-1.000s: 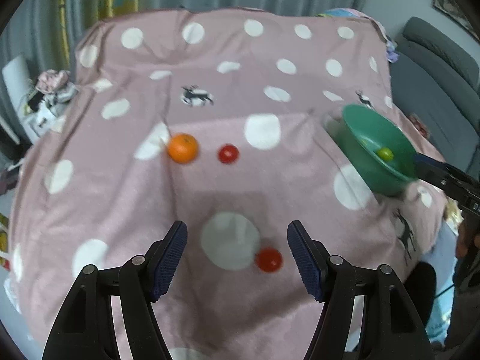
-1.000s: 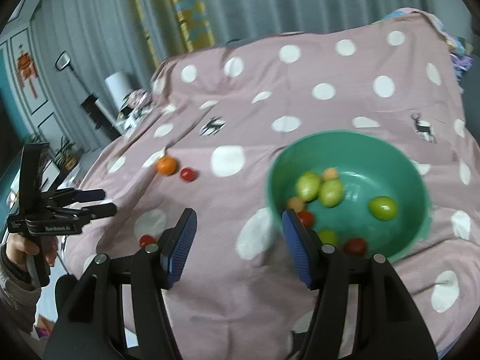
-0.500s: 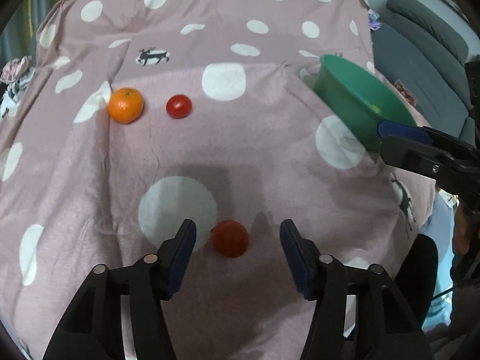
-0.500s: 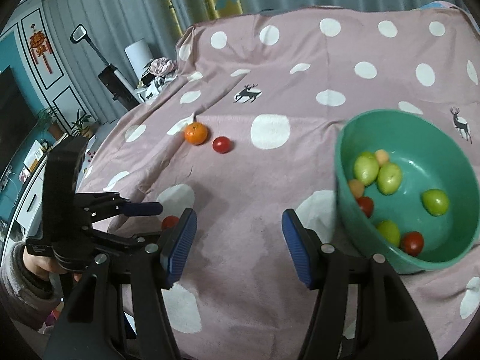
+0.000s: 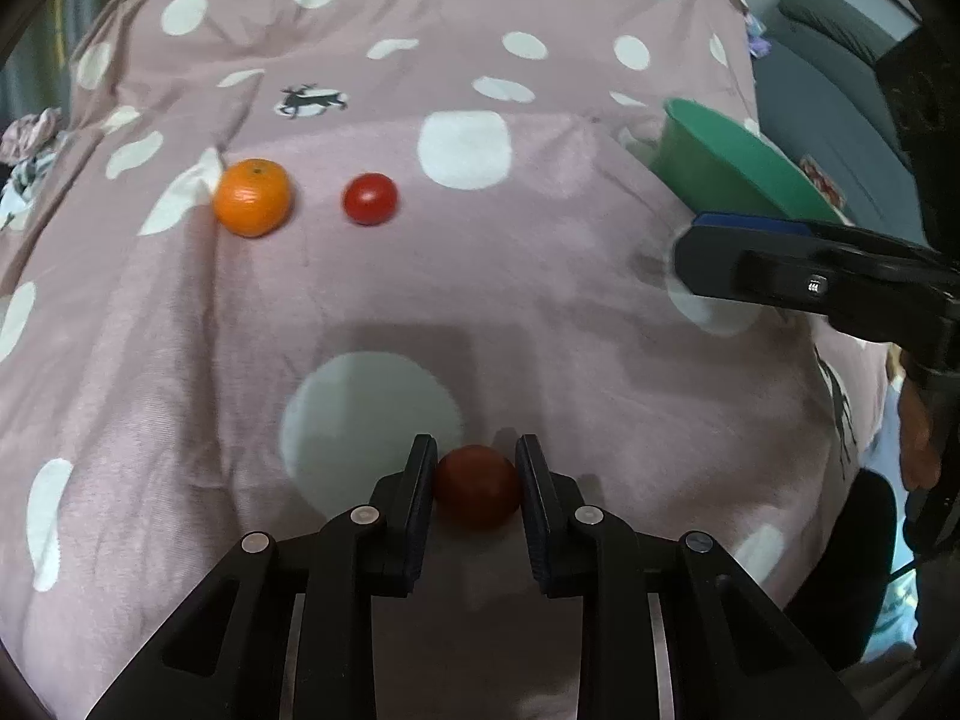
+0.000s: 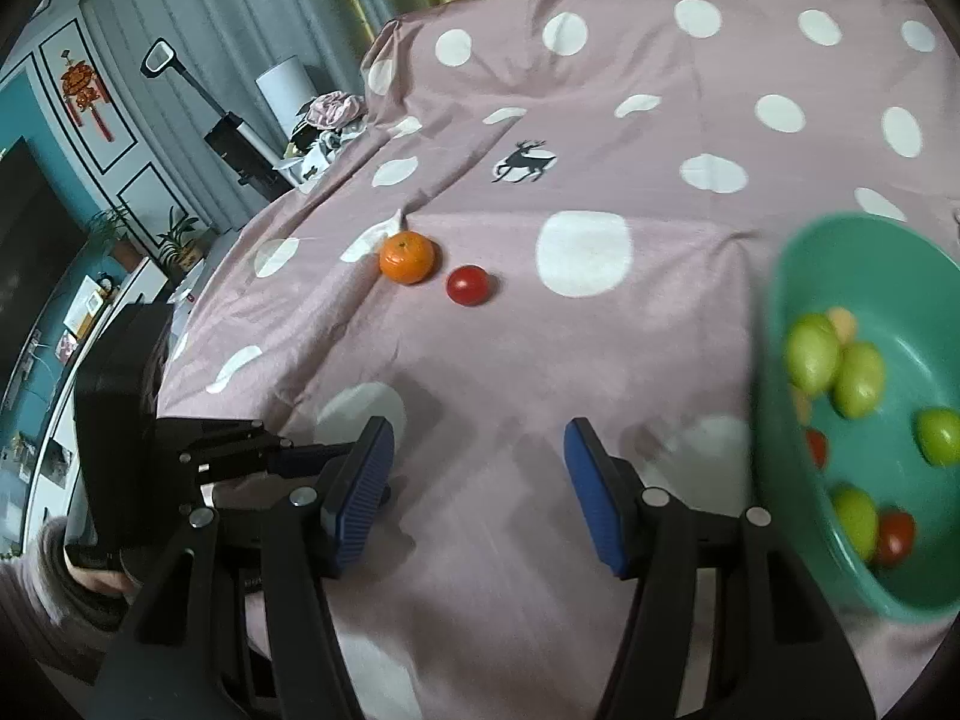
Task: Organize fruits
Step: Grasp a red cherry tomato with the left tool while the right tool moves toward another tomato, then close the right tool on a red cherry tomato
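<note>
My left gripper point(image 5: 476, 468) is shut on a red tomato point(image 5: 477, 486) that rests on the pink polka-dot cloth. An orange point(image 5: 252, 197) and a second red tomato point(image 5: 369, 198) lie farther back on the left; both also show in the right wrist view, the orange point(image 6: 407, 256) and the tomato point(image 6: 467, 285). The green bowl point(image 6: 900, 276) at the right holds several green, red and orange fruits. My right gripper point(image 6: 479, 450) is open and empty above the cloth, left of the bowl. The left gripper shows at the lower left of that view point(image 6: 288, 456).
The pink cloth point(image 5: 540, 276) covers the whole table and drapes over its edges. A grey sofa point(image 5: 840, 60) stands at the right. A cabinet, plants and a vacuum point(image 6: 198, 96) stand beyond the table's left side. The bowl's rim point(image 5: 738, 156) shows behind the right gripper's finger.
My left gripper moved forward and down, and its jaws closed on the near red tomato. The right gripper swung left, away from the bowl.
</note>
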